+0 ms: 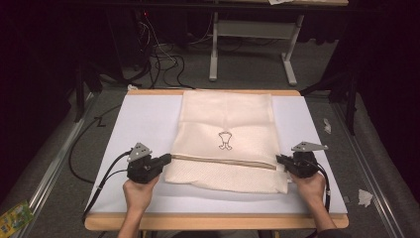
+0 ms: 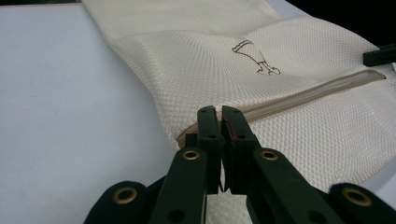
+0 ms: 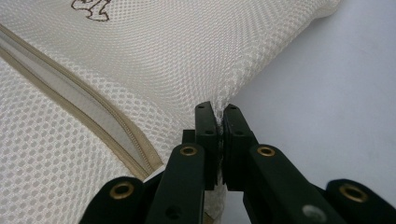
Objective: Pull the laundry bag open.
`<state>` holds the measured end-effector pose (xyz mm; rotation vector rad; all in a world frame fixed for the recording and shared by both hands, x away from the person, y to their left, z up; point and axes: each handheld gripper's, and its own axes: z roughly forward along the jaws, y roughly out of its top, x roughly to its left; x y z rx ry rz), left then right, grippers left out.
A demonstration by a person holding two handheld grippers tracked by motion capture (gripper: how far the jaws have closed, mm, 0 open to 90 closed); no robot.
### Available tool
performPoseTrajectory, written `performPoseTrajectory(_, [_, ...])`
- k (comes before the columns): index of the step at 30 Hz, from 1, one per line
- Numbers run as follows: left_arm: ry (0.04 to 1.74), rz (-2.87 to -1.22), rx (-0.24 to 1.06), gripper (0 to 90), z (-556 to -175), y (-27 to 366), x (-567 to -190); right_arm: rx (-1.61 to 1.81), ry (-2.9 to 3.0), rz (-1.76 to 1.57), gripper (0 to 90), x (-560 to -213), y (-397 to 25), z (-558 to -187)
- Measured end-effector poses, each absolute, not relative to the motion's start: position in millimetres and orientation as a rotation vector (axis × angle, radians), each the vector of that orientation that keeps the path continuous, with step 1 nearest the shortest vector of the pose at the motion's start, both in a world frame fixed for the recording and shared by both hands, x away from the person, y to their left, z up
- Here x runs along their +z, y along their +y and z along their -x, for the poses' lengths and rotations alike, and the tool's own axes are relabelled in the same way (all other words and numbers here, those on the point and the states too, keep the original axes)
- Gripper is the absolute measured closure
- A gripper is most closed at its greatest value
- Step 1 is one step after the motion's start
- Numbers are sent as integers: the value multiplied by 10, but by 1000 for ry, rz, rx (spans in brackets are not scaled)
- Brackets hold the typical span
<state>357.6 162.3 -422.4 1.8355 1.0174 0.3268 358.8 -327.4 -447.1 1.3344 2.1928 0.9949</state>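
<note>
A cream mesh laundry bag [image 1: 225,139] lies flat on the white board [image 1: 143,124], with a small dark drawing [image 1: 225,140] on it and a beige zipper [image 1: 223,162] running across near its front. My left gripper [image 1: 167,158] is shut on the bag's left edge at the zipper's end [image 2: 219,114]. My right gripper [image 1: 280,159] is shut on the bag's right edge [image 3: 218,112], just past the zipper [image 3: 93,116]. In the left gripper view the mesh [image 2: 210,70] stretches away to the right gripper's black tip [image 2: 378,56].
The white board rests on a wooden table [image 1: 213,220]. Cables [image 1: 163,59] and a grey stand [image 1: 252,34] sit on the floor behind. Scraps of paper [image 1: 365,197] lie on the floor at the right, and a green packet [image 1: 14,215] at the lower left.
</note>
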Motion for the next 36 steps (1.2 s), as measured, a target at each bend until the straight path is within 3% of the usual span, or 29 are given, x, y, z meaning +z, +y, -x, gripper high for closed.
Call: performPoseTrajectory(36, [1135, -1875, 358, 870, -3495, 1827, -4436, 1007, 2209, -1332, 875, -4405, -3148, -3648])
